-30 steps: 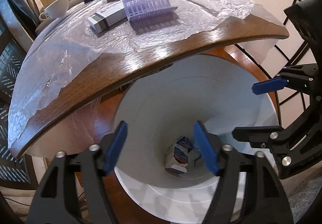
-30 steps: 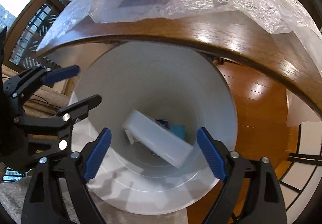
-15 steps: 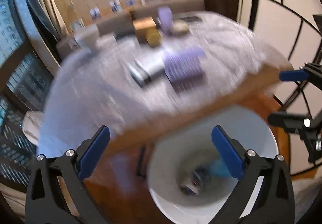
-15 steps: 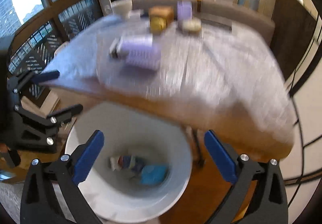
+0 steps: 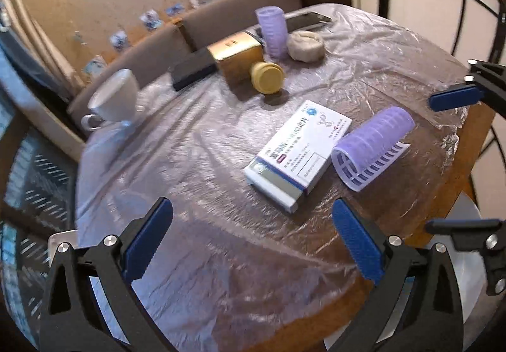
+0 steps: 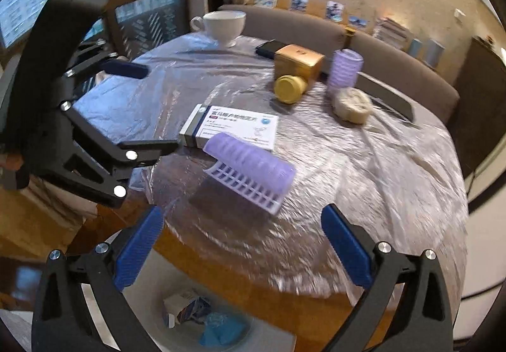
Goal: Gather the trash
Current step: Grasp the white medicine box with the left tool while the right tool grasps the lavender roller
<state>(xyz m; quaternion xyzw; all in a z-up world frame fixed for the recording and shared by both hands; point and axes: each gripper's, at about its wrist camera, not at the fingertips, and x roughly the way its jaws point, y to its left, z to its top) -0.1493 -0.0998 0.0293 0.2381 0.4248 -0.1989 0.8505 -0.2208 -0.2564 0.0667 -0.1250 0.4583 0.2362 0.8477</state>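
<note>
My white teacup (image 6: 225, 26) sits at the table's (image 5: 468, 159) far edge, near a dark phone (image 6: 268, 48) (both on the plastic sheet (image 5: 177, 162)).

In the right wrist view, the white round plastic bin (image 6: 278, 339) is cut by the bottom edge and partly hidden under the wooden table's rim (image 6: 284, 295); the crumpled carton (image 6: 183, 309) and blue scrap (image 6: 221, 331) inside are blurred. In the left wrist view only a sliver of the bin (image 5: 468, 260) shows. The white medicine box's (image 5: 297, 151) print is too small to read.
</note>
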